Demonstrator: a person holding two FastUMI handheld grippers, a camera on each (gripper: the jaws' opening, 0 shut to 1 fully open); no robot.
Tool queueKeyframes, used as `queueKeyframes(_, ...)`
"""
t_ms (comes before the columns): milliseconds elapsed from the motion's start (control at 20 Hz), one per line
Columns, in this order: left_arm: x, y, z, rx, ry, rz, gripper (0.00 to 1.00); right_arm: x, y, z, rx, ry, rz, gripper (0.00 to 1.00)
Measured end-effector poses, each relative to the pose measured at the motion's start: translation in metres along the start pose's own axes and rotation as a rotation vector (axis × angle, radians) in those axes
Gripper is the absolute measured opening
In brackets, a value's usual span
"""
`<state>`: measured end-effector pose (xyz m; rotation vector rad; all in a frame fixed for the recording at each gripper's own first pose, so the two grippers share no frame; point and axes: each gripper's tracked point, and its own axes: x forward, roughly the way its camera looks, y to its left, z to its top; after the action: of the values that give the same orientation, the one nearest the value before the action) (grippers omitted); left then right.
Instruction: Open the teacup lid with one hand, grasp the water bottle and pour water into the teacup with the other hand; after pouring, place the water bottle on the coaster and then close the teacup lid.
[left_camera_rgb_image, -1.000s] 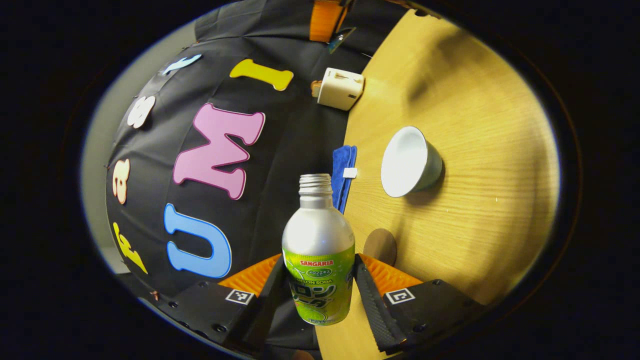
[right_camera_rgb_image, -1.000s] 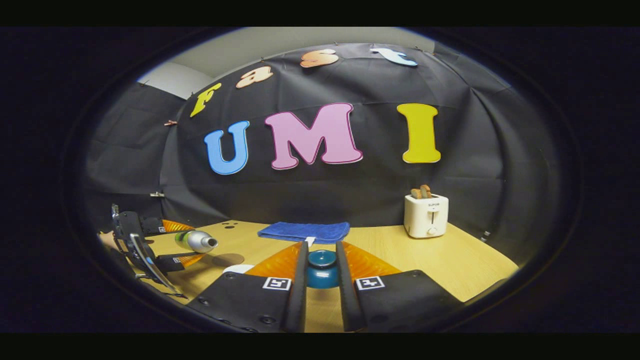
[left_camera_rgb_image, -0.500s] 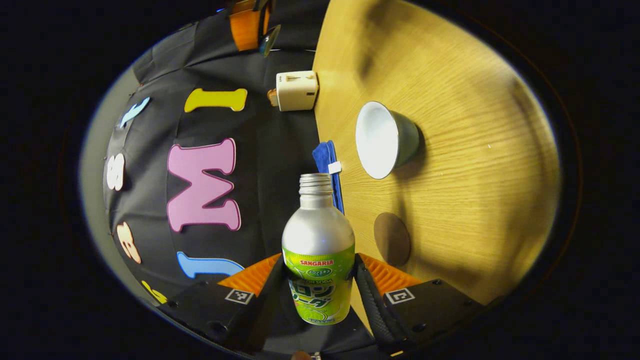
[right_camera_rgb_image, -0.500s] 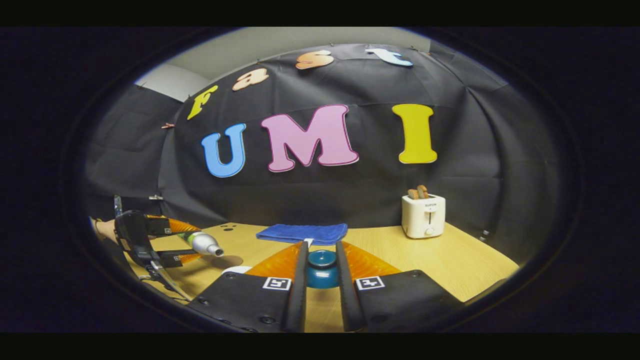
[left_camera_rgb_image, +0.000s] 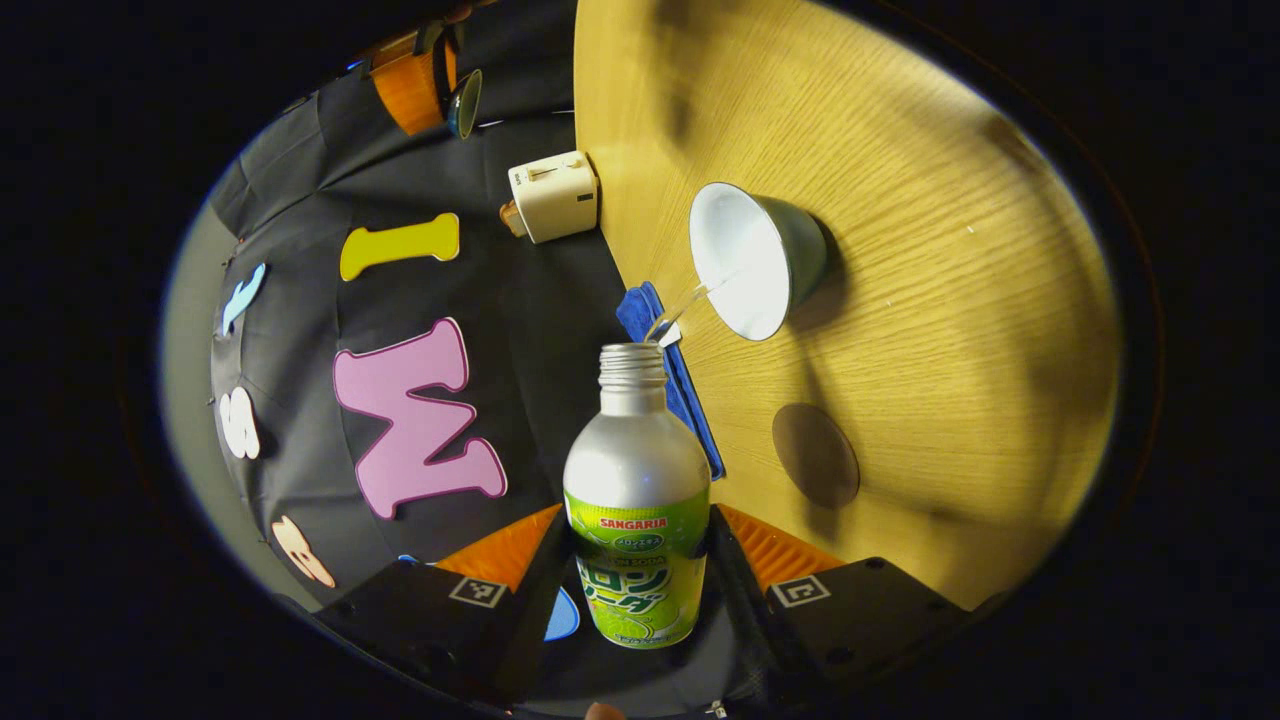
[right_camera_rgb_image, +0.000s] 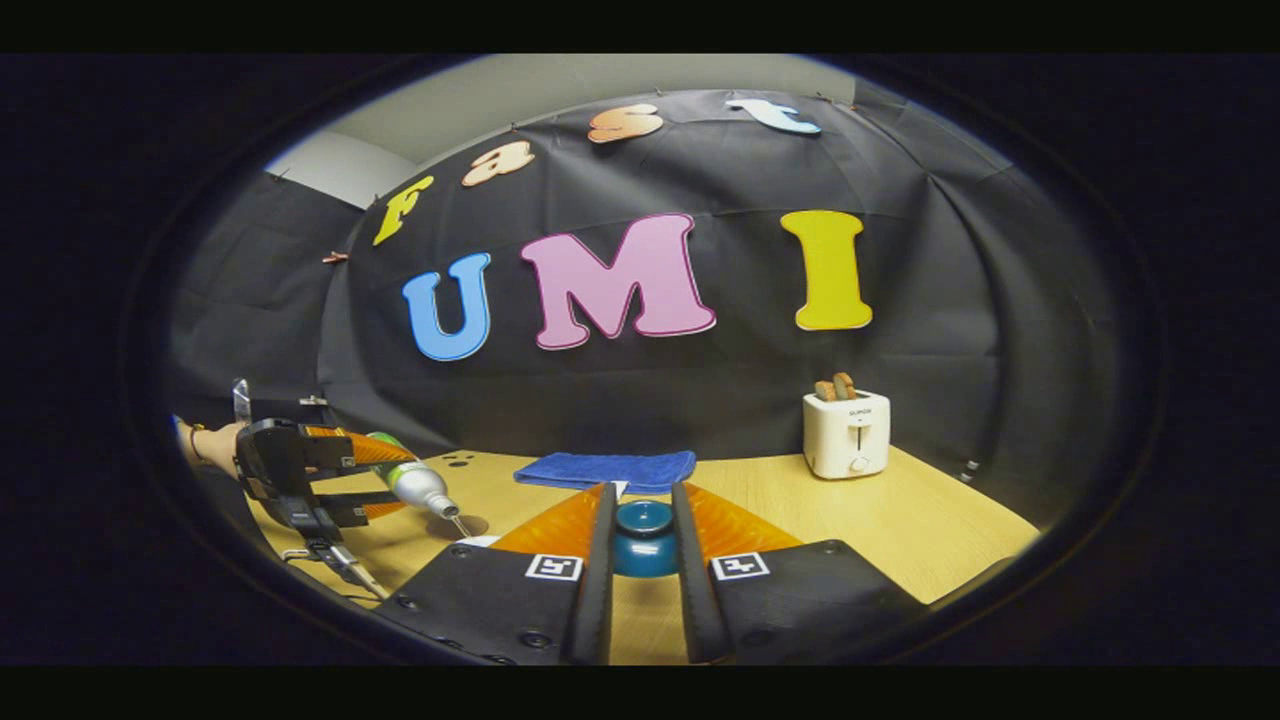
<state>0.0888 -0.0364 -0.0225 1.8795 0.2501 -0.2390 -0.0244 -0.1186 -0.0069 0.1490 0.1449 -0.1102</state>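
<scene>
My left gripper (left_camera_rgb_image: 638, 520) is shut on a silver bottle (left_camera_rgb_image: 636, 455) with a green label, tipped far over. A thin stream of water runs from its open mouth into the white-lined teacup (left_camera_rgb_image: 755, 260) on the wooden table. The round brown coaster (left_camera_rgb_image: 815, 468) lies bare beside the cup. My right gripper (right_camera_rgb_image: 643, 505) is shut on the knob of the dark teal teacup lid (right_camera_rgb_image: 643, 540), held up off the cup. In the right gripper view the left gripper (right_camera_rgb_image: 300, 470) tilts the bottle (right_camera_rgb_image: 412, 482) mouth-down at the far left.
A white toaster (right_camera_rgb_image: 848, 432) with toast in it stands at the back right of the table (right_camera_rgb_image: 900, 520). A folded blue cloth (right_camera_rgb_image: 605, 467) lies along the back edge by the black wall. A person's hand (right_camera_rgb_image: 205, 445) holds the left gripper.
The left gripper has tipped the bottle further over, and water now flows from its mouth into the teacup. The right gripper still holds the lid in about the same place.
</scene>
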Motion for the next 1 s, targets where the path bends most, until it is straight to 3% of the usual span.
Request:
queueKeyframes(900,0.012,0.022,0.006,0.243,-0.027,0.021,0.82,0.002,0.009,-0.004,0.014,0.013,0.034,0.32)
queueKeyframes(950,0.011,0.023,0.008,0.262,-0.030,0.026,0.82,0.002,0.011,-0.006,0.016,0.018,0.040,0.27)
queueKeyframes(1000,0.010,0.025,0.009,0.280,-0.031,0.031,0.82,0.003,0.013,-0.007,0.017,0.023,0.046,0.32)
